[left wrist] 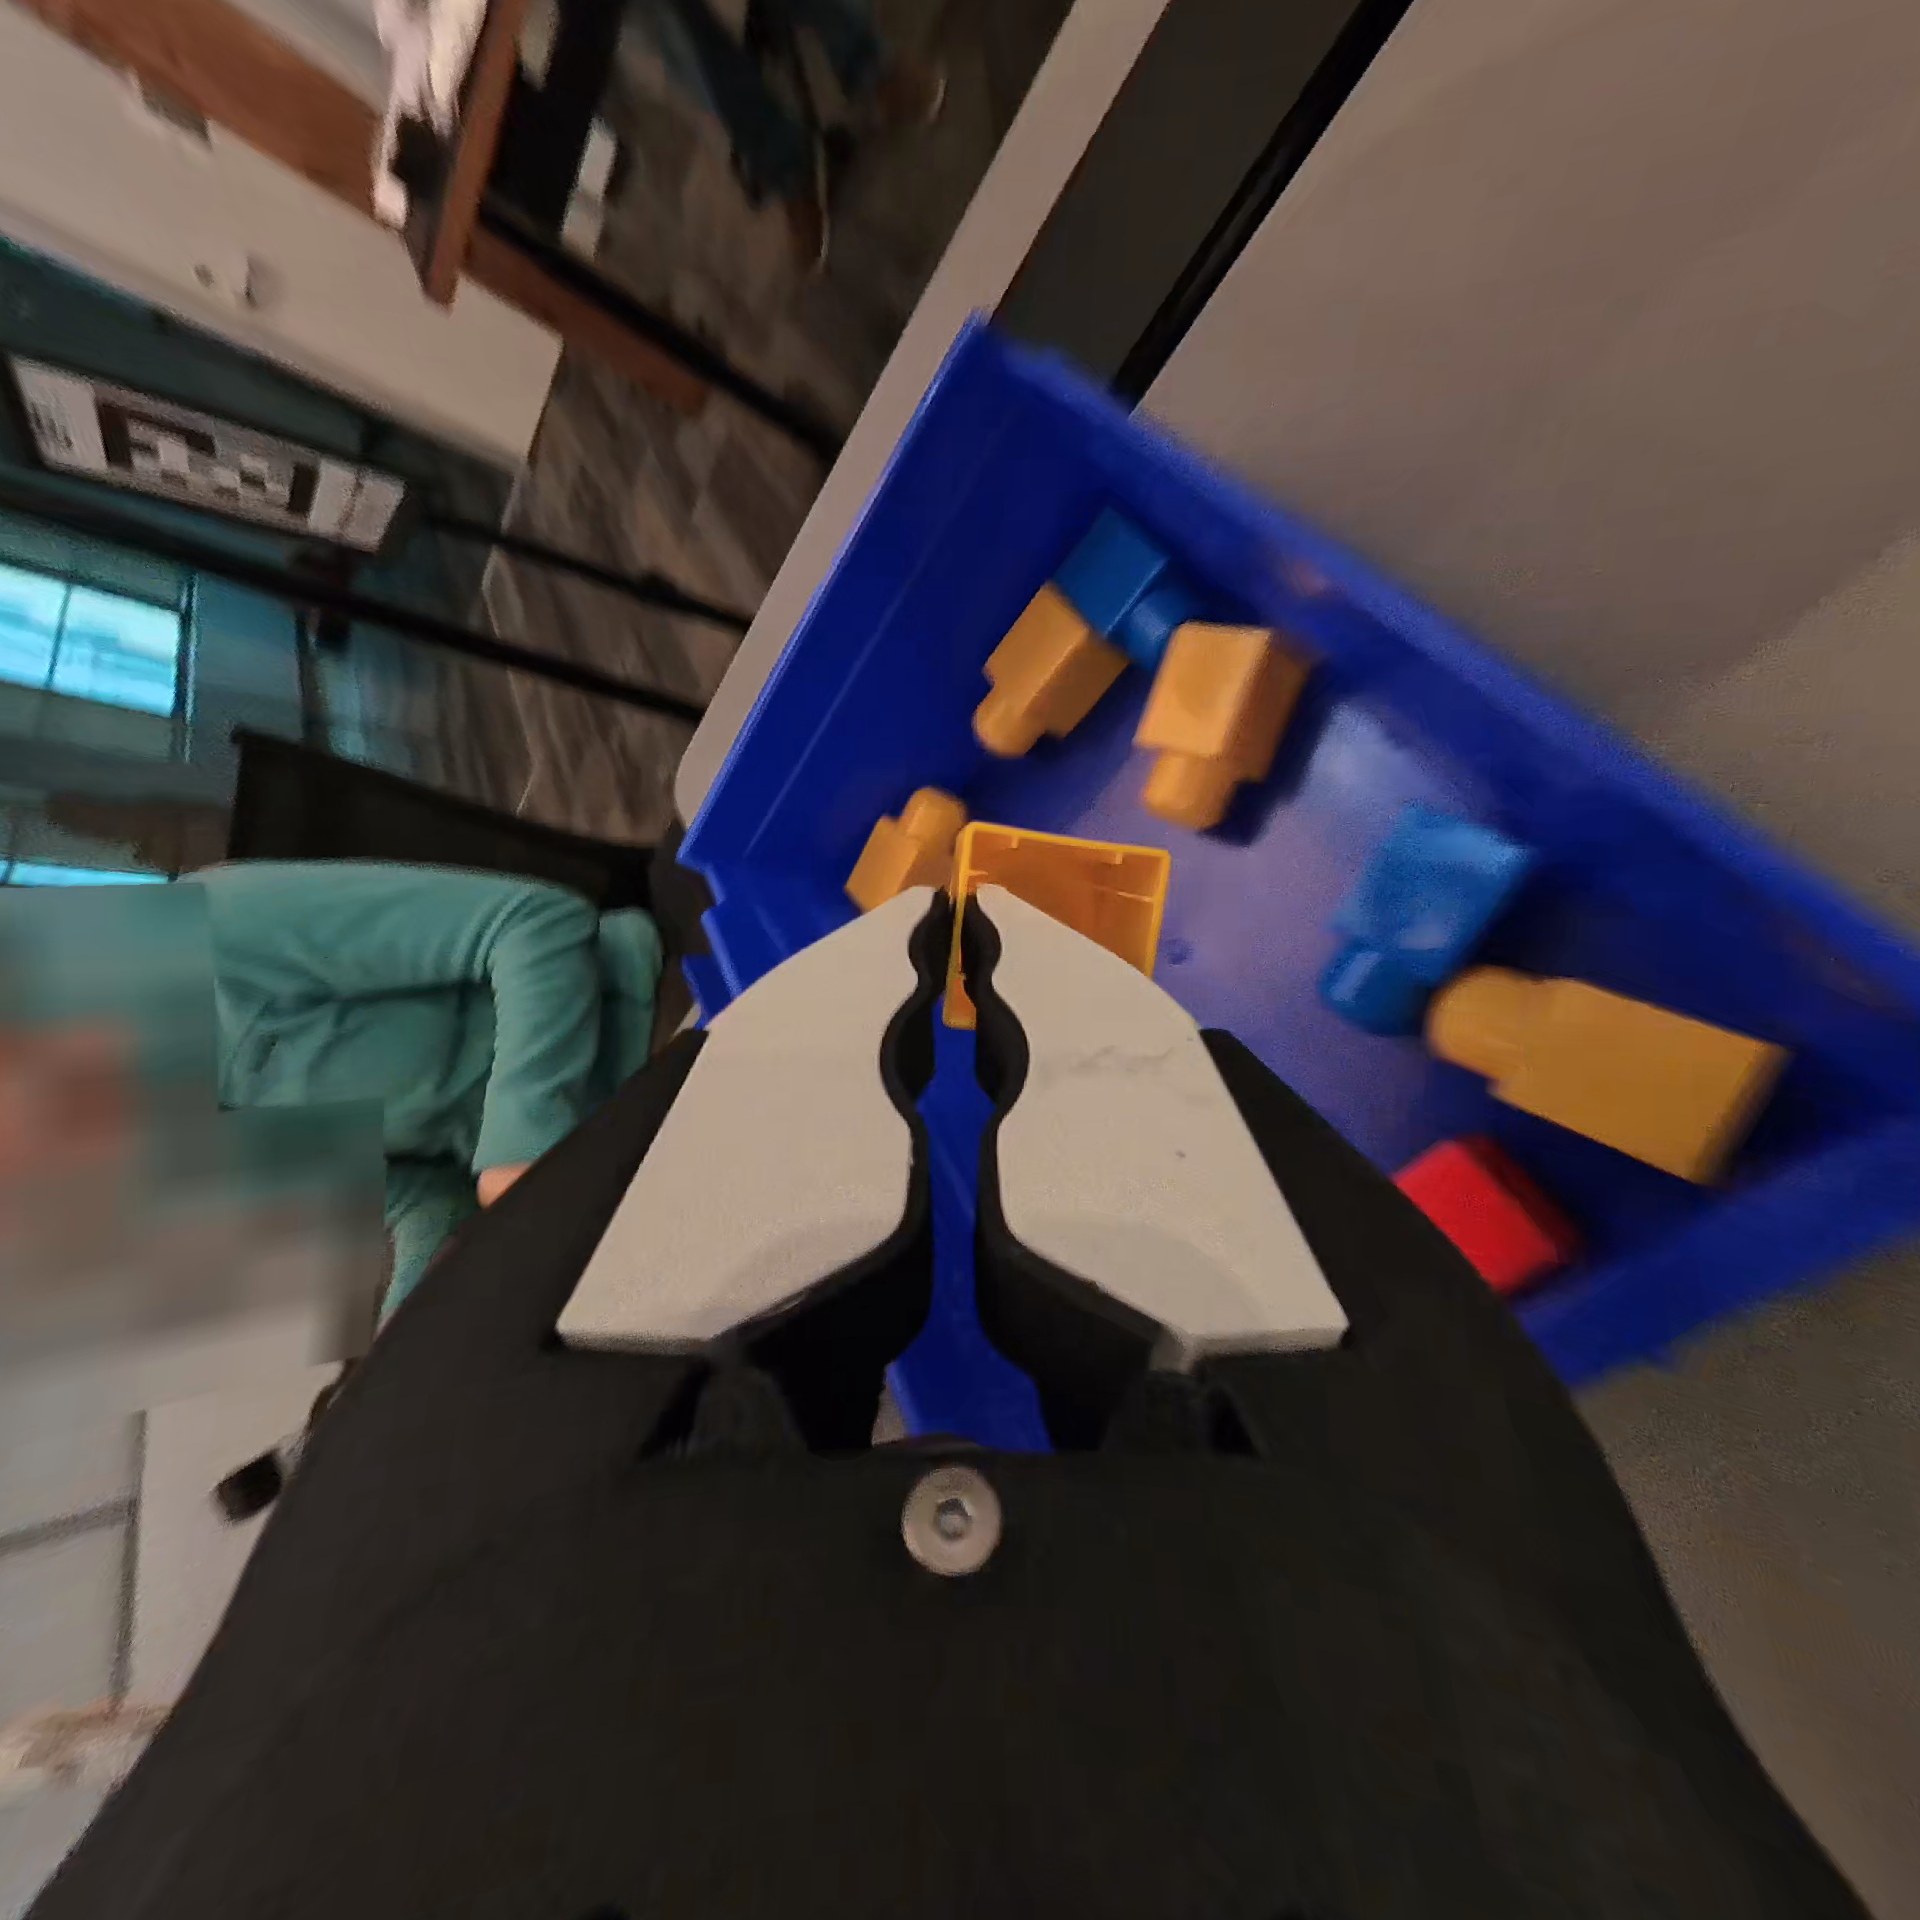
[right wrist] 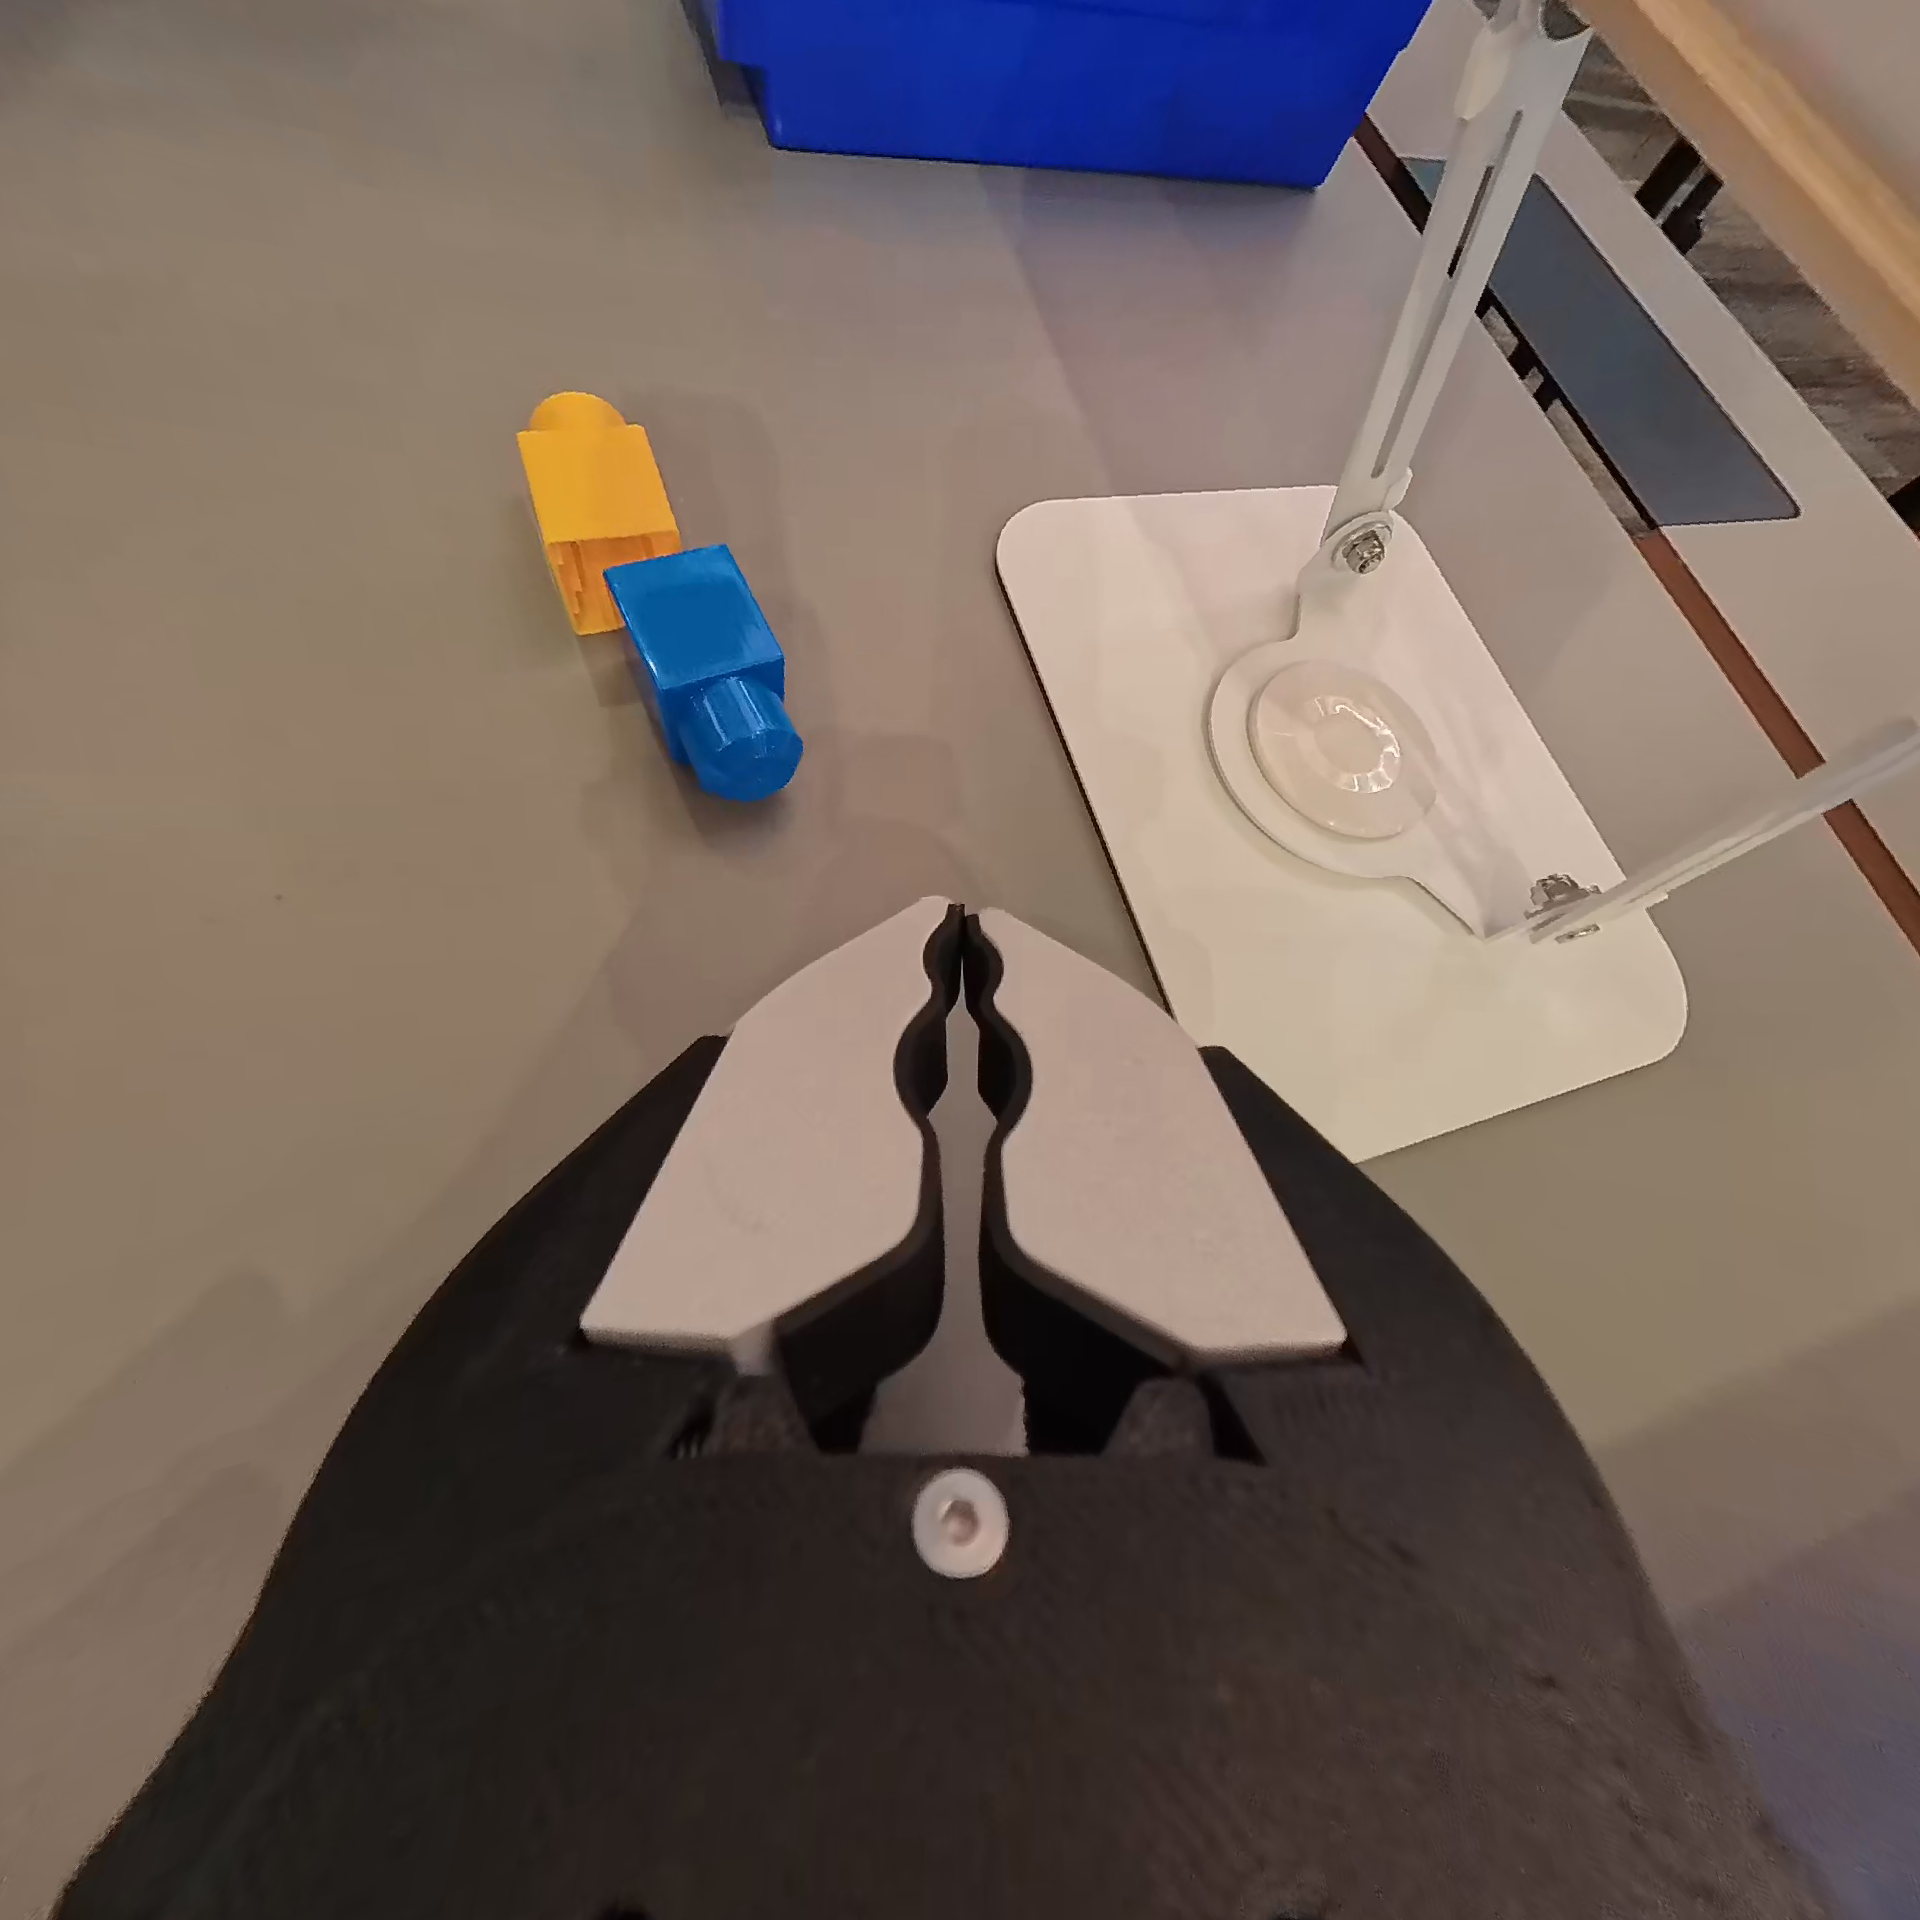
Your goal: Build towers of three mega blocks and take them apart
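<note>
A yellow mega block [left wrist: 1070,899], hollow underside facing the camera, has one thin wall pinched between the left gripper's [left wrist: 961,902] pads above the blue bin [left wrist: 904,582]; a yellow block [right wrist: 592,509] and a blue block [right wrist: 707,655] lie on their sides touching on the grey table [right wrist: 260,312], near its far edge.

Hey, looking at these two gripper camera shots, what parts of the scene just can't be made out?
- Left wrist view: the blocks in the blue bin are smeared by motion blur, so their studs cannot be counted.
- Left wrist view: much of the yellow block is hidden behind the left gripper.
- Right wrist view: the blue bin is cut off by the top edge, contents unseen.
- Right wrist view: the white stand runs out of frame.
</note>
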The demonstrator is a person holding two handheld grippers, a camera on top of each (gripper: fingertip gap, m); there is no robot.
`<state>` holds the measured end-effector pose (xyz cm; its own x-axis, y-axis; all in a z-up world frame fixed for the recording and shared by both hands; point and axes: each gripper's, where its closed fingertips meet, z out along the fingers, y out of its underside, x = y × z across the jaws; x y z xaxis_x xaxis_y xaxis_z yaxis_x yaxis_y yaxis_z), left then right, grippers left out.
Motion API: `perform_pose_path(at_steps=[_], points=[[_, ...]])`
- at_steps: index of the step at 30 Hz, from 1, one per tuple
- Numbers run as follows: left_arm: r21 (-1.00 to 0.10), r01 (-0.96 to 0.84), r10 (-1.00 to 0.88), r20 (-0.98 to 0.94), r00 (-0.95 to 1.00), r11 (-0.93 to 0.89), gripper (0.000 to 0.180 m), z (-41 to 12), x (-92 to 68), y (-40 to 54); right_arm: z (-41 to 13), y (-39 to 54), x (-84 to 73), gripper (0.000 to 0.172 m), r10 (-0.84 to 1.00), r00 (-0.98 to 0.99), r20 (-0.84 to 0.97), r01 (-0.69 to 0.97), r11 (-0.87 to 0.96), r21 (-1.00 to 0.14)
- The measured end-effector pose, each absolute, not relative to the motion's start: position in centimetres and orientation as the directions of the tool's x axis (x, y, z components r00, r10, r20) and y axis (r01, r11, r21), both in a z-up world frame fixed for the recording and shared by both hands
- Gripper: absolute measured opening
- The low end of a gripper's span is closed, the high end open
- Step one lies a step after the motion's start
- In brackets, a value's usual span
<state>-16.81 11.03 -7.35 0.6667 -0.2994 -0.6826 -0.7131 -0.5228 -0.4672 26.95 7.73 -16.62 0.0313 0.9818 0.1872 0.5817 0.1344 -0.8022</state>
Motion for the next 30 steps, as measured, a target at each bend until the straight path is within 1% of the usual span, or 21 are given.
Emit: perform_pose_path(at_steps=[2, 3, 6, 8, 12, 14, 15, 18, 20, 24, 27, 30], points=[[-0.549, -0.735, -0.369, -0.638, 0.676, -0.398, 0.002, -6.5, -12.6, 8.6, -16.7, 7.7, 26.9, 0.0, 0.982, 0.03, 0.185, 0.581, 0.133, -0.803], [-0.575, -0.731, -0.388, -0.619, 0.683, -0.368, 0.002, -6.4, -10.9, 7.5, -16.7, 7.7, 26.9, 0.0, 0.982, 0.031, 0.184, 0.581, 0.132, -0.803], [-0.606, -0.74, -0.503, -0.561, 0.658, -0.292, 0.001, -8.2, -5.4, 4.6, -16.7, 7.7, 26.9, 0.0, 0.983, 0.033, 0.18, 0.579, 0.128, -0.805], [-0.666, -0.699, -0.591, -0.462, 0.661, -0.261, 0.001, -10.1, -1.5, 2.8, -16.7, 7.8, 26.9, 0.0, 0.983, 0.035, 0.181, 0.581, 0.127, -0.804], [-0.724, -0.64, -0.677, -0.336, 0.655, -0.259, 0.001, -14.2, 3.6, 0.8, -16.7, 7.8, 27.0, 0.0, 0.983, 0.038, 0.179, 0.578, 0.125, -0.806], [-0.75, -0.585, -0.72, -0.217, 0.659, -0.309, 0.001, -16.1, 5.5, -0.1, -16.7, 7.8, 27.0, 0.0, 0.983, 0.037, 0.179, 0.578, 0.125, -0.806], [-0.76, -0.567, -0.724, -0.191, 0.663, -0.318, 0.001, -16.8, 6.2, -0.3, -16.7, 7.8, 27.0, 0.0, 0.983, 0.037, 0.179, 0.578, 0.125, -0.806], [-0.73, -0.592, -0.729, -0.192, 0.657, -0.341, 0.001, -18.9, 6.7, -0.4, -16.6, 7.8, 27.0, 0.0, 0.983, 0.036, 0.181, 0.577, 0.128, -0.807], [-0.754, -0.552, -0.733, -0.14, 0.665, -0.356, 0.001, -19.1, 6.8, -0.5, -16.6, 7.8, 27.0, 0.0, 0.982, 0.036, 0.183, 0.577, 0.129, -0.807], [-0.759, -0.523, -0.743, -0.078, 0.665, -0.389, 0.001, -19.5, 6.7, -1.1, -16.4, 7.7, 27.0, 0.0, 0.982, 0.035, 0.186, 0.575, 0.132, -0.808], [-0.725, -0.561, -0.748, -0.095, 0.657, -0.4, 0.001, -20.2, 6.1, -1.6, -16.4, 7.7, 27.0, 0.0, 0.982, 0.034, 0.187, 0.575, 0.134, -0.807], [-0.721, -0.534, -0.746, -0.036, 0.665, -0.442, 0.006, -20.6, 5.9, -2.0, -16.4, 7.7, 27.0, 0.0, 0.982, 0.035, 0.187, 0.575, 0.133, -0.807]])
